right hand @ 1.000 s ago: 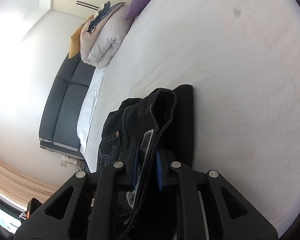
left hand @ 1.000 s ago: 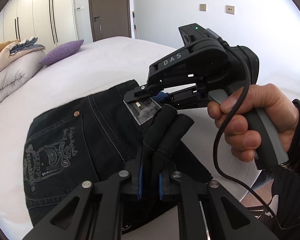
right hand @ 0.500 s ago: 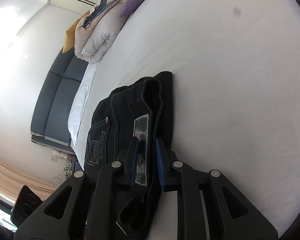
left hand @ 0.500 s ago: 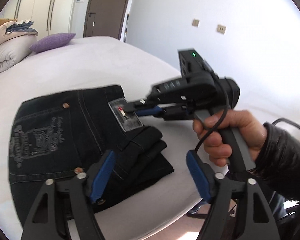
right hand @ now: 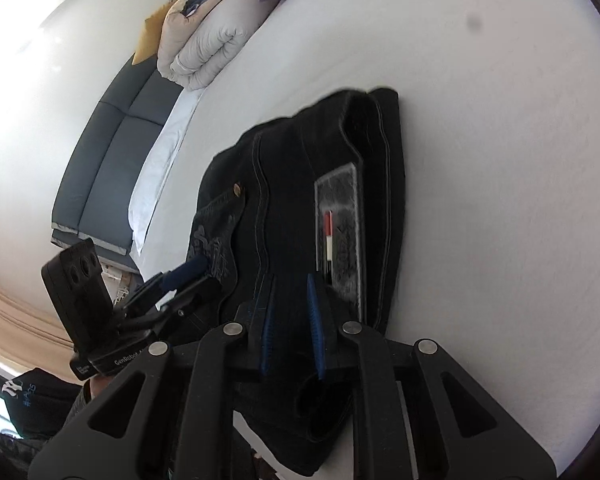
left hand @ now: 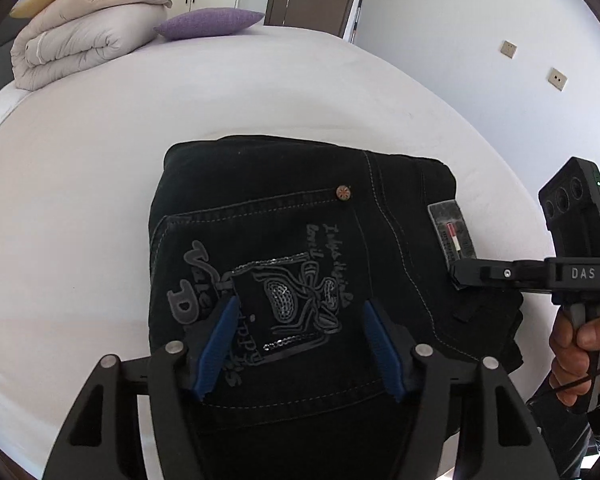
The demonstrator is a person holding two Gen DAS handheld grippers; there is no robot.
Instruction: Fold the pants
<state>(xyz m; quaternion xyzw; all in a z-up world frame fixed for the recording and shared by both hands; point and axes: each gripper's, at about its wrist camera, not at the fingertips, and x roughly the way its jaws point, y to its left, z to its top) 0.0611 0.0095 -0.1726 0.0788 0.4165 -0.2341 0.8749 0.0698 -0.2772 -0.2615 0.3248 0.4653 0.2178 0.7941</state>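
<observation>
The black denim pants [left hand: 300, 248], folded into a thick near-square bundle, lie on the white bed [left hand: 100, 184] near its edge. The left claw [left hand: 296, 340] hangs just above the bundle's embroidered back pocket, its blue pads [left hand: 220, 344] spread well apart with only the pocket's grey stitched design seen between them; the jaws have just been closing a little from wider, and they grip nothing. The right claw [right hand: 290, 324] sits at the waistband edge of the bundle, its pads narrowly set with a fold of dark denim between them, clamped on the cloth beside the grey rectangular brand patch [right hand: 340, 232]. In the left wrist view the waistband runs along the bundle's right side, the patch lying lengthwise along it, with a copper rivet [left hand: 343, 192] at the pocket corner. A rolled cream duvet [left hand: 84, 40] and a purple cushion [left hand: 208, 22] rest at the bed's far end.
</observation>
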